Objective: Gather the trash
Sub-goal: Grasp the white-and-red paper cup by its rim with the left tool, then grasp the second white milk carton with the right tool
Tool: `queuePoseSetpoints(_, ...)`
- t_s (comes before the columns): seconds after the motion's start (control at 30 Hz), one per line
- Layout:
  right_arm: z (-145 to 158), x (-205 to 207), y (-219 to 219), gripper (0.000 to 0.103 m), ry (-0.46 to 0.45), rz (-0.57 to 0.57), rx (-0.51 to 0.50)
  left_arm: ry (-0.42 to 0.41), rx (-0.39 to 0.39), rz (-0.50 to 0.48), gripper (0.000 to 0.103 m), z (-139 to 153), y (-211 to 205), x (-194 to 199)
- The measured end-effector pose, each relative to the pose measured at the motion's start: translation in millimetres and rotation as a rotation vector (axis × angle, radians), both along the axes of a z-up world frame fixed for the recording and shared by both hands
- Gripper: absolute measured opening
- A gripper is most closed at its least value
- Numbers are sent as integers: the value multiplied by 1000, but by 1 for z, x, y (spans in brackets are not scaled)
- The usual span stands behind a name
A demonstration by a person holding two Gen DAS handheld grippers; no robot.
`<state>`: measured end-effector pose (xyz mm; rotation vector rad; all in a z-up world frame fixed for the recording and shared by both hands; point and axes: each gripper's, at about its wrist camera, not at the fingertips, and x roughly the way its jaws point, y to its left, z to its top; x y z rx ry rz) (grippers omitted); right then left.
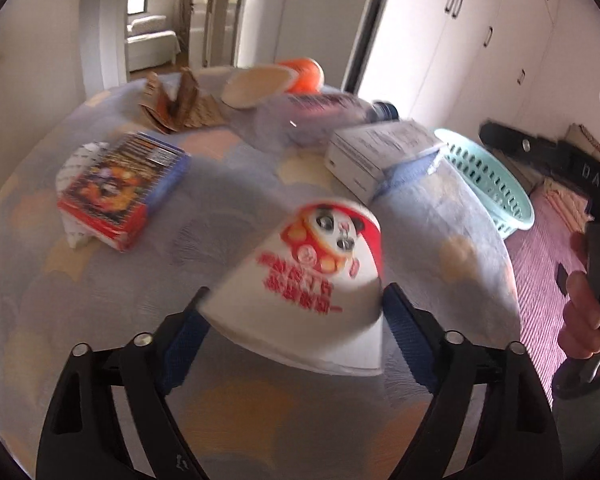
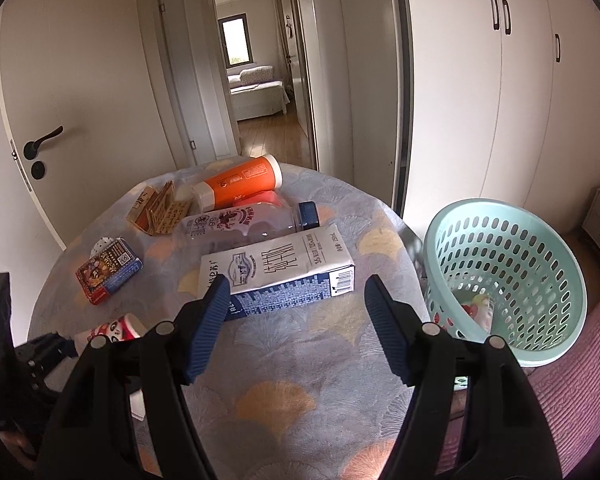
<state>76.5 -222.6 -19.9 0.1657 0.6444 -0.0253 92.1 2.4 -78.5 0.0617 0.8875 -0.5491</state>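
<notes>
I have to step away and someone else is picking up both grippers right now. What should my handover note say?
Left gripper: shut on the panda cup, lifted over the table.
Right gripper: open, empty, aimed at the milk carton.
Basket: on the floor right of the table, with at least one piece of trash inside.
Left on the table: milk carton, clear bottle, orange bottle, red snack box, brown wrapper.
Next: drop the cup in the basket, then clear the rest.
</notes>
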Motion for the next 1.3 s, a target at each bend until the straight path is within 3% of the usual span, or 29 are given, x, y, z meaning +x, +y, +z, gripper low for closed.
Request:
queuePoseSetpoints(0.07, 0, 0, 0, 66, 1, -1, -2, -24, 44, 15, 68, -2, -7, -2)
queuePoseSetpoints(0.13, -1, 1, 0, 66, 3, -4, -6, -14, 19, 13, 50, -1, -7, -4)
queuePoseSetpoints(0.17, -2, 1, 0, 66, 5, -5, -6, -6, 2, 20, 48, 0, -5, -4)
queuePoseSetpoints(0.23, -3, 3, 0, 66, 14, -5, 5, 8, -37, 16, 26, 2, -1, -5)
queuePoseSetpoints(0.33, -8, 11, 3, 66, 41, -4, 53, -4, -53, 40, 25, 7, 2, -6)
queuePoseSetpoints(0.43, -15, 26, 12, 67, 92, -22, 90, -68, -59, 68, 25, 17, 7, -8)
queuePoseSetpoints(0.53, -21, 47, 18, 74, 147, -83, 129, -108, -60, 95, 25, 25, 16, -6)
queuePoseSetpoints(0.67, -35, 75, 12, 75, 251, -183, 264, -128, -34, 116, 25, 25, 24, -1)
queuePoseSetpoints(0.77, -44, 87, 9, 75, 281, -256, 327, -133, -40, 117, 25, 27, 27, 0)
queuePoseSetpoints(0.93, -50, 102, 19, 80, 302, -350, 324, -141, -47, 108, 25, 27, 33, 1)
queuePoseSetpoints(1.07, -46, 108, 33, 84, 288, -399, 254, -128, -68, 104, 25, 26, 37, 2)
queuePoseSetpoints(1.3, -52, 111, 38, 86, 318, -374, 242, -133, -79, 107, 25, 27, 39, 1)
